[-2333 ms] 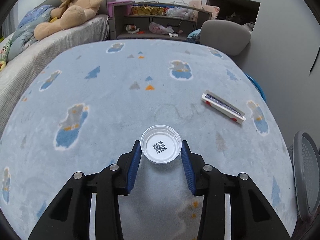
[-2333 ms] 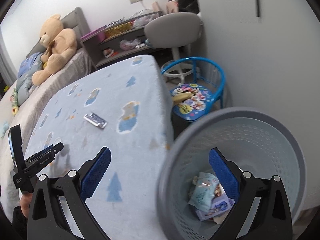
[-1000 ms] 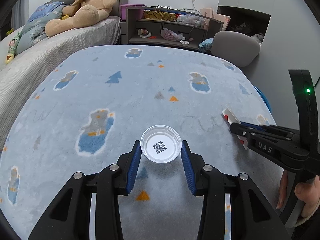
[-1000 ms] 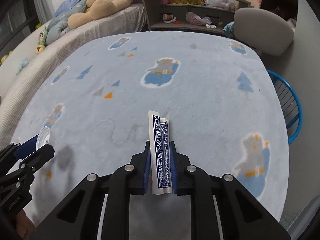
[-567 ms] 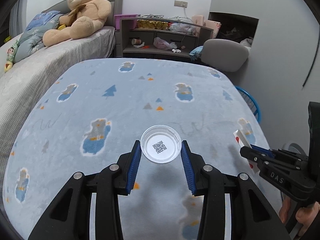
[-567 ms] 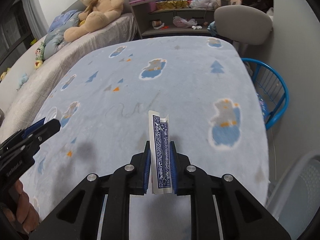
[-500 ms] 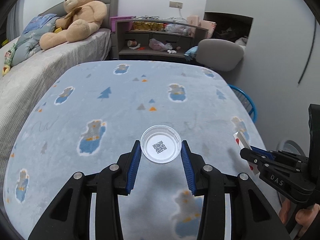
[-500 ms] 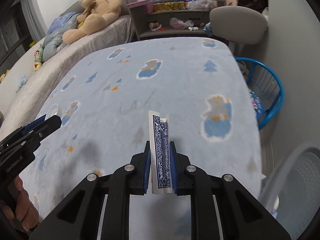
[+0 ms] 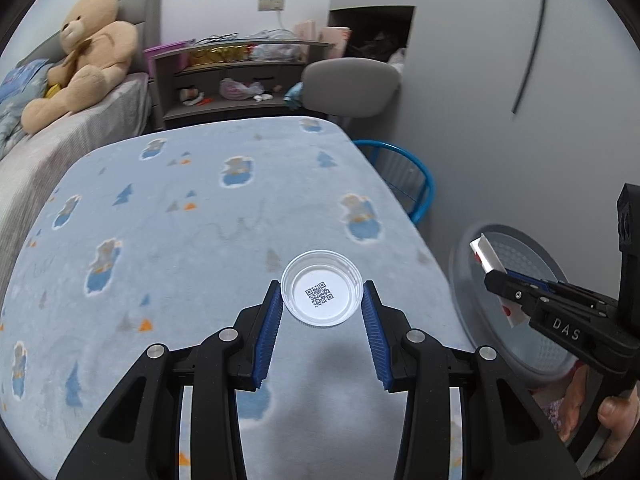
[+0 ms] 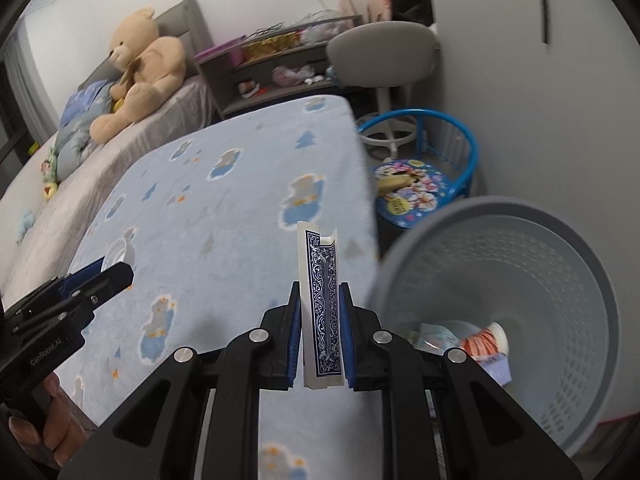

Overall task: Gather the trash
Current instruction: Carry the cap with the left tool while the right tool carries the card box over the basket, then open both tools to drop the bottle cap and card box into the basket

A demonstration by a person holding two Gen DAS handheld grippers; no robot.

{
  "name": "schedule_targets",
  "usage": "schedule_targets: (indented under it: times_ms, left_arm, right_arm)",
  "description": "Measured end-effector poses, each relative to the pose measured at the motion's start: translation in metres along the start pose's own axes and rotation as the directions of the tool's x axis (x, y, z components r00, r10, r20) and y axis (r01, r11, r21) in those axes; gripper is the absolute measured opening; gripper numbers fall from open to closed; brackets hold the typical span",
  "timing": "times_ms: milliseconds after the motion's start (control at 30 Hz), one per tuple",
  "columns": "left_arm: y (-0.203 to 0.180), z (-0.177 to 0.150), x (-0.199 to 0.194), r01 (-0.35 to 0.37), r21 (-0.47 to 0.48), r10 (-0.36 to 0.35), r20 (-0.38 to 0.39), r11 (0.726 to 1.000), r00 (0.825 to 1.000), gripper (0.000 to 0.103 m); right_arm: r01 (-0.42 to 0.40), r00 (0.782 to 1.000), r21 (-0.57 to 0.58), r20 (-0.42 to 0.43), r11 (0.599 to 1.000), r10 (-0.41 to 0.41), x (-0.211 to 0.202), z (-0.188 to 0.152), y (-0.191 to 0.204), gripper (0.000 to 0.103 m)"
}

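My left gripper (image 9: 322,308) is shut on a clear round plastic lid (image 9: 322,294) with a QR code sticker, held above the blue blanket (image 9: 200,220). My right gripper (image 10: 320,308) is shut on a flat blue-patterned card box (image 10: 322,300), held upright above the blanket's right edge, just left of the grey perforated trash bin (image 10: 560,280). In the left wrist view the right gripper (image 9: 500,284) holds the box (image 9: 486,254) over the bin (image 9: 516,344). In the right wrist view the left gripper (image 10: 116,270) and the lid (image 10: 118,256) show at left.
The bin holds wrappers and a small cup (image 10: 486,342). A blue child's chair (image 10: 424,176) stands beyond the bin, a grey chair (image 10: 384,48) and shelves (image 10: 276,52) behind it. A teddy bear (image 10: 140,60) sits on the bed at left.
Both grippers have swung right with their loads. The right gripper with the card box now sits beside the bin's rim, and the bin has come into both views.
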State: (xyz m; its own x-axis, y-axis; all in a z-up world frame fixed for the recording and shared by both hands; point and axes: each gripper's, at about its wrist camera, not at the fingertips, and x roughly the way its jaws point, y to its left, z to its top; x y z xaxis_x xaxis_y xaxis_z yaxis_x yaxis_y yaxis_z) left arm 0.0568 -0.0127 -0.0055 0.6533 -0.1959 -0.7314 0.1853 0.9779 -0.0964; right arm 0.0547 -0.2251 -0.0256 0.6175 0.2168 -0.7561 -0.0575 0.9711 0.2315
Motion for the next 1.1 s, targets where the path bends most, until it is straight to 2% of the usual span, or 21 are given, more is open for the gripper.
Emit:
schedule_targets:
  times_ms: [367, 767, 1100]
  left_arm:
    - [-0.075, -0.005, 0.015, 0.088, 0.12, -0.083, -0.045, 0.989, 0.996, 0.039]
    - [-0.138, 0.007, 0.053, 0.167, 0.19, -0.153, -0.085, 0.967, 0.985, 0.039]
    - [-0.185, 0.011, 0.077, 0.203, 0.257, -0.181, -0.107, 0.945, 0.978, 0.039]
  right_arm:
    - [0.1, 0.994, 0.176, 0.024, 0.979, -0.106, -0.032, -0.038, -0.085, 0.017]
    - [0.159, 0.986, 0.262, 0.014, 0.952, -0.168, -0.035, -0.058, -0.126, 0.018]
    - [0.156, 0.984, 0.338, 0.03, 0.928, -0.177, -0.041, -0.062, -0.15, 0.019]
